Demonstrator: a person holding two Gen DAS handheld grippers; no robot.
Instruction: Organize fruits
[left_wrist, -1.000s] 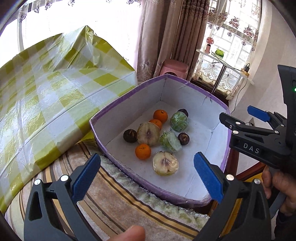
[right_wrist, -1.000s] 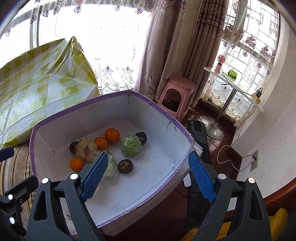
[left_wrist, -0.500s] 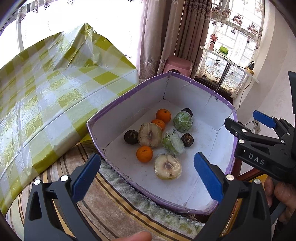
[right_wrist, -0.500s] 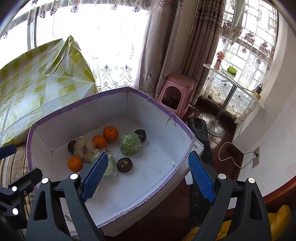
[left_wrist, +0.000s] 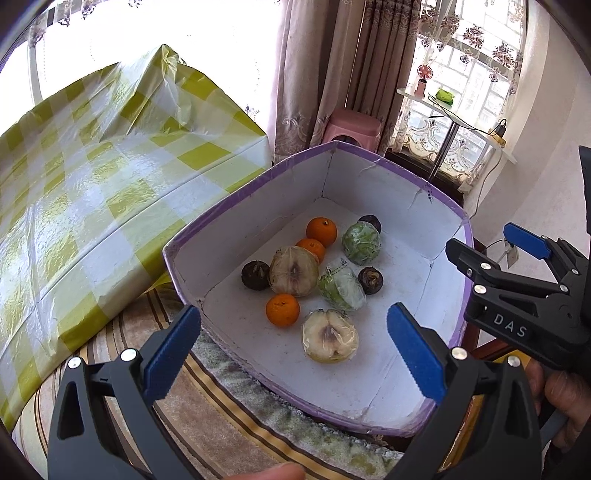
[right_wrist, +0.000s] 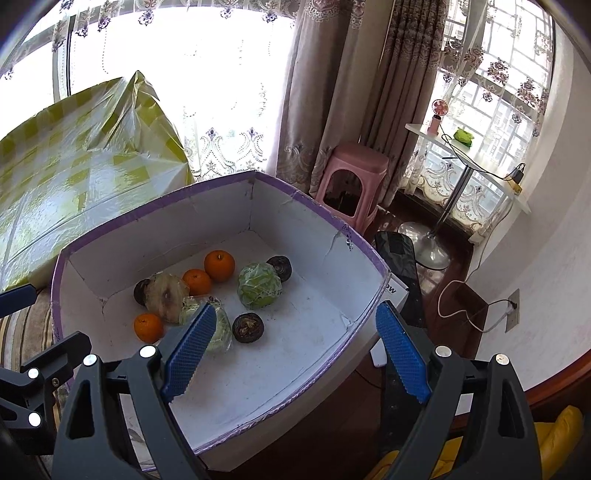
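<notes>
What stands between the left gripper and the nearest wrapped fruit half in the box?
Only the box's near wall. The left gripper is open above and short of it; the wrapped half lies uncovered just beyond, reachable from above.

In the right wrist view, the blue ridged left finger pad (right_wrist: 190, 349) hides part of a plastic-wrapped green fruit (right_wrist: 221, 330); a wrapped pale halved fruit (right_wrist: 166, 295) covers a dark round one (right_wrist: 139, 291).
</notes>
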